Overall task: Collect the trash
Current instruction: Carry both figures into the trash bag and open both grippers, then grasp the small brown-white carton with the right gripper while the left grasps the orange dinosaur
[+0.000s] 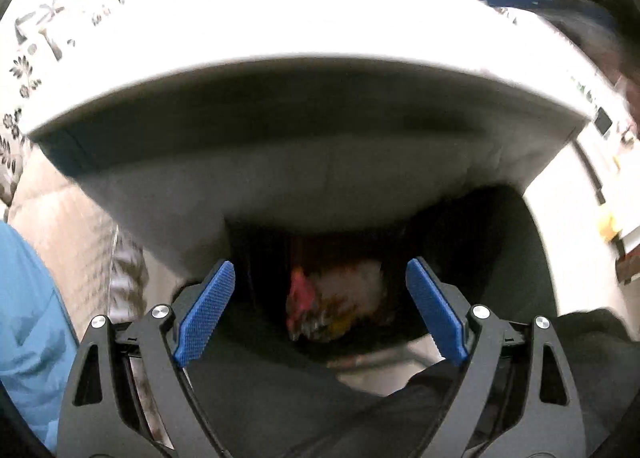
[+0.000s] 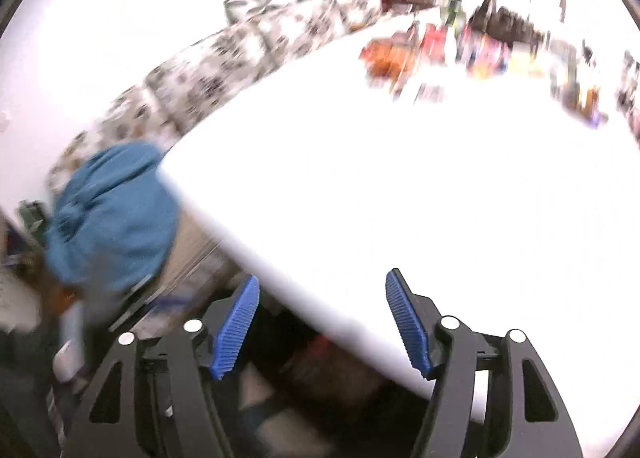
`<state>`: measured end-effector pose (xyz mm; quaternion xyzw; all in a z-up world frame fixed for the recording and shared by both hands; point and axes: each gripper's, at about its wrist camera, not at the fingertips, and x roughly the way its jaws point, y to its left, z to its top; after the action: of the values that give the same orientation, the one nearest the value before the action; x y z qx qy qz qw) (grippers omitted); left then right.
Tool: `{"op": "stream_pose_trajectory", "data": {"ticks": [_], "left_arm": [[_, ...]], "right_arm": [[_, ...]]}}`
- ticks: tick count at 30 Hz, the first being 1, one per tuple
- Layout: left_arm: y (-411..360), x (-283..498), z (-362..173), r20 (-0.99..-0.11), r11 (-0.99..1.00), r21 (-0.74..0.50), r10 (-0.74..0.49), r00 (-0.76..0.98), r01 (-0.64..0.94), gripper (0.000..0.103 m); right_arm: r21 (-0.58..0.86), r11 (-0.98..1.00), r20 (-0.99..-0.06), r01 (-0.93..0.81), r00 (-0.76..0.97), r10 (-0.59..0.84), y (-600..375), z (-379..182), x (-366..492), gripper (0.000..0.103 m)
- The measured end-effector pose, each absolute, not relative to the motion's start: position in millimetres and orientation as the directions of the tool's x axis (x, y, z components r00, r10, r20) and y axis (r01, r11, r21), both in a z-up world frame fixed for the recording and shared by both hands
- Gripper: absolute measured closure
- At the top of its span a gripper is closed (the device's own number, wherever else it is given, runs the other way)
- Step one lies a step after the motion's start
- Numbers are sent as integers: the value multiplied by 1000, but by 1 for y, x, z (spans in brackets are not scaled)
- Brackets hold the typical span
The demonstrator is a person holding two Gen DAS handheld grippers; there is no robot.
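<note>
The left gripper [image 1: 320, 310], jaws spread and empty, is facing crumpled trash [image 1: 336, 306] lying below the table [image 1: 280, 105] edge. It is looking light, soft; pinch a raised fold.

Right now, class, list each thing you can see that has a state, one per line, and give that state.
Left tongs: open, holding nothing.
Right tongs: open, holding nothing.
Trash bin: dark opening exposed below the table edge.
Trash: lying inside the bin, blurred.
White table: items crowded at its far end.
Blue cloth: bunched beside the table.
</note>
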<state>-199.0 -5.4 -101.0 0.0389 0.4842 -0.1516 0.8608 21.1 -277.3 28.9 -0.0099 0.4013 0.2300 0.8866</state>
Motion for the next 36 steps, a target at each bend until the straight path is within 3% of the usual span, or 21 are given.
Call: {"op": "stream_pose_trajectory", "data": {"ticks": [5,8,10,12,15,23,29,36], "left_arm": [[6,-182,-55,-772,961,-96,-236,590,259,18],[16,-170,-42,-754,971,-108,-220,619,214,17],[23,-161,-38,-746,975,-114,-210,632,190,17],[26,-151,-33,-743,979,-108,-195,640,173,17],[24,-128,-25,-729,981,-82,-178,661,174,17],[-2,28,21,-668,976,32,-140,730,217,17],[-55,155,-7,-697,961,99,-117,707,257,17],[-85,218,-40,-742,943,198,-35,669,268,16]], "right_arm": [[46,933,-769,-357,583,261,-271,17,184,27],[213,944,-808,-253,498,316,-294,-2,247,31],[292,936,-806,-197,476,351,-300,-6,266,43],[328,924,-815,-197,436,382,-296,-8,278,93],[316,918,-810,-241,435,393,-284,-5,272,99],[422,859,-653,-291,559,510,-349,54,192,100],[360,888,-630,-286,628,458,-402,72,113,100],[380,898,-628,-222,652,426,-446,59,53,100]]}}
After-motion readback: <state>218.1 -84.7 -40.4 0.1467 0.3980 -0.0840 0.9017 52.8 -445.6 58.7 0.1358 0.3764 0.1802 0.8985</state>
